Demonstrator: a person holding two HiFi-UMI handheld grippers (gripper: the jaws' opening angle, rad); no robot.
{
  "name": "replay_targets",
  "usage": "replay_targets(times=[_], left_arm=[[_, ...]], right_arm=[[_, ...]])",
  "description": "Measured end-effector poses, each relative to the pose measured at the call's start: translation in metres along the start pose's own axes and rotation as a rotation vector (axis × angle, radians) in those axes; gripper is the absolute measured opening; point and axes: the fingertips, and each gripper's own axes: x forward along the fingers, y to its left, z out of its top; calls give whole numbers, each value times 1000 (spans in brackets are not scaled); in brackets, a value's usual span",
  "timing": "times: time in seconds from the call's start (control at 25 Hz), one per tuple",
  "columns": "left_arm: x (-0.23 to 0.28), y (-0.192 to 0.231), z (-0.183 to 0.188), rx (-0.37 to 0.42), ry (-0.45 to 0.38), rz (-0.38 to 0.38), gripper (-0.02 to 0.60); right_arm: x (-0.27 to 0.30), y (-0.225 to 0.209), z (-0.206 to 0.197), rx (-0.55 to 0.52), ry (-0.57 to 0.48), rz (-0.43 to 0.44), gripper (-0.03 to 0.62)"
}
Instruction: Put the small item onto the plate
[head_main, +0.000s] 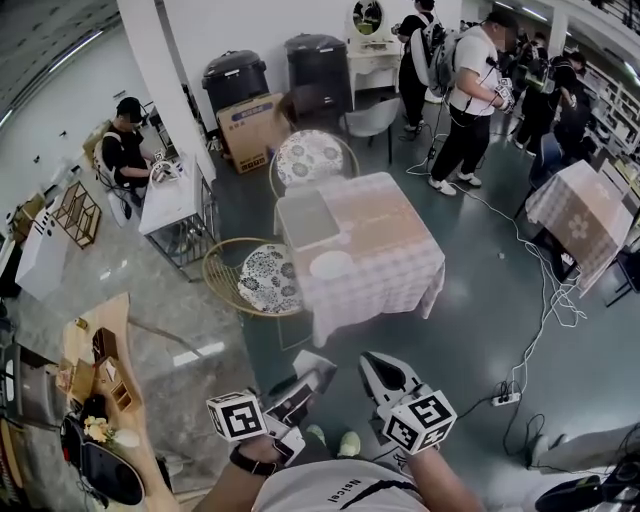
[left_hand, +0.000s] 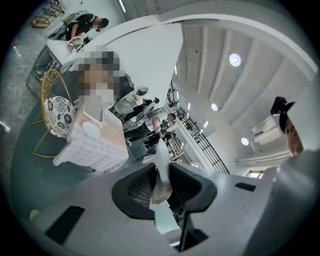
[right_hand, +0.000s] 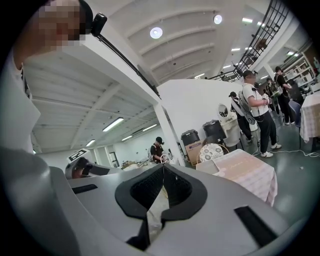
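A table with a pale checked cloth stands ahead of me on the floor. A white plate lies near its front left corner, next to a grey tray. The plate also shows small and far off in the left gripper view. My left gripper hangs low in front of my body, well short of the table. It is shut on a small whitish, flat item that sticks out past the jaw tips. My right gripper is beside it, shut with nothing between its fingertips.
Two wicker chairs with patterned cushions stand at the table's left and far sides. Cables and a power strip lie on the floor to the right. Several people stand at the back. A second clothed table is far right.
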Motion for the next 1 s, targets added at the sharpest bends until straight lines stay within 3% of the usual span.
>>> replay_targets(times=[0.56, 1.0], left_arm=[[69, 26, 37, 4, 50, -23, 92], [131, 86, 113, -7, 138, -25, 94]], right_arm=[[41, -58, 19, -5, -3, -50, 14], [138, -119, 42, 0, 1, -118, 14]])
